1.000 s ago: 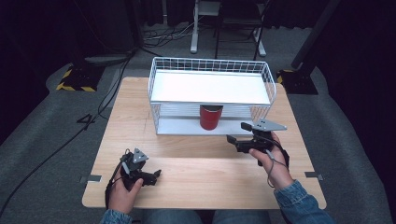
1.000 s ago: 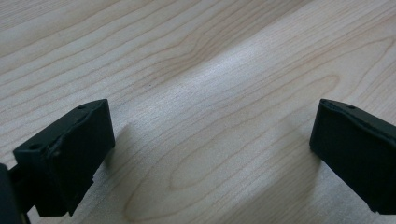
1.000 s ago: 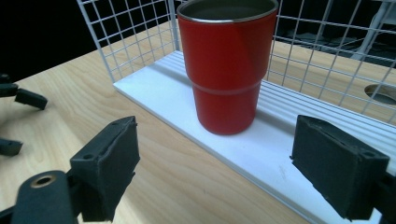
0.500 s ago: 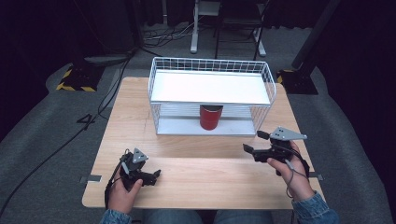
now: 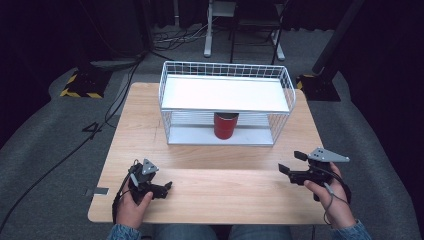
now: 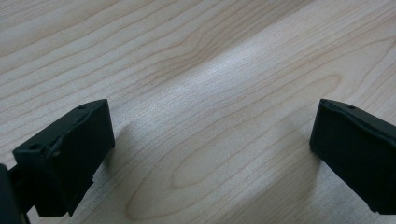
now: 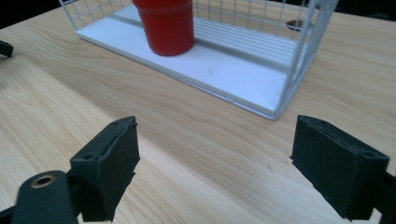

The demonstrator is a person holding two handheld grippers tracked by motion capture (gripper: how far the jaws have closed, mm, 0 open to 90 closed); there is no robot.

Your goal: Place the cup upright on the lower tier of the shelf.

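With both claws released & holding nothing, left gripper (image 5: 161,187) and right gripper (image 5: 290,163) sit low near table's front edge. Red cup (image 5: 226,125) stands on wire rack's (image 5: 227,71) lower shelf. Looks like a placing step done; no next grasp evident.

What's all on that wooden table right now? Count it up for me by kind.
Red cup: 1
White wire rack: 1
Hand-held tools: 2, the left tool and the right tool, both open and holding nothing
Total: 4 things on the table
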